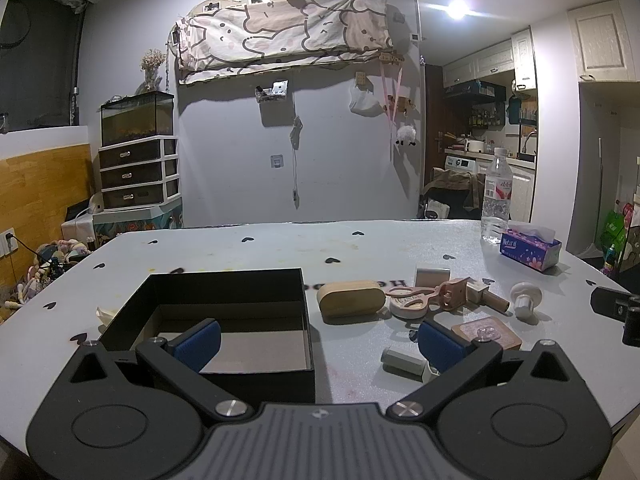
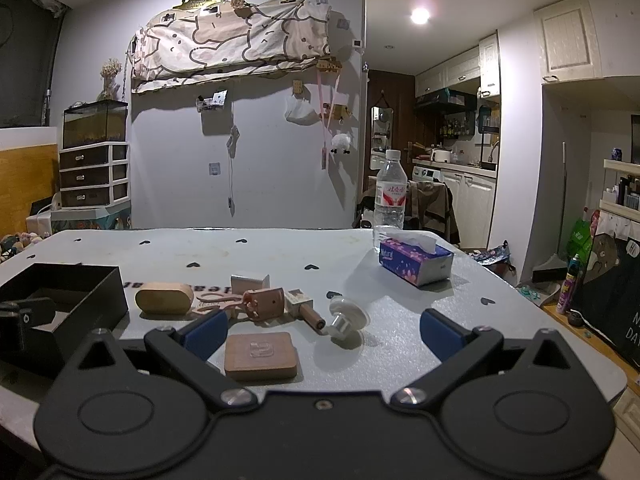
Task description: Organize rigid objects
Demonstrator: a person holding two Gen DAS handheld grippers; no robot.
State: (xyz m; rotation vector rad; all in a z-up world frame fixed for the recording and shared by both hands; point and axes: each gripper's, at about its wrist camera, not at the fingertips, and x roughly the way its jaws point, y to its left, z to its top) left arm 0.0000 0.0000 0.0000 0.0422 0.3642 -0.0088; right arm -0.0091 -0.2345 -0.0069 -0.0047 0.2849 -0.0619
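From the left wrist view, the left gripper (image 1: 318,338) hangs low over the table (image 1: 248,248). Its blue pads (image 1: 199,344) are spread wide apart, and nothing is between them. One pad sits over the black box (image 1: 224,308). The box is open on top and looks empty inside, so it is likely the home for the small things. They wait in a bunch just to the right of the box: a wooden oval case (image 1: 351,298), pink scissors (image 1: 412,295), a grey tube (image 1: 402,360) near the other pad, a brown square hook pad (image 1: 486,334) and a white knob (image 1: 526,298). The box walls stand up straight, so a thing must go up and over the edge to get in. There is bare table between the box and the bunch.

From the right wrist view, the right gripper (image 2: 323,334) also has its fingers spread wide and holds nothing. The brown square hook pad (image 2: 261,356) lies flat right between them, close to the left finger. It looks like the next thing to grab. The white knob (image 2: 346,320) leans on its side just behind it. The wooden oval case (image 2: 164,298) lies farther left, near the black box (image 2: 64,292). A tissue box (image 2: 416,260) and a water bottle (image 2: 391,196) stand far back, out of the way. The table edge on the right is close, so things could slide off there.
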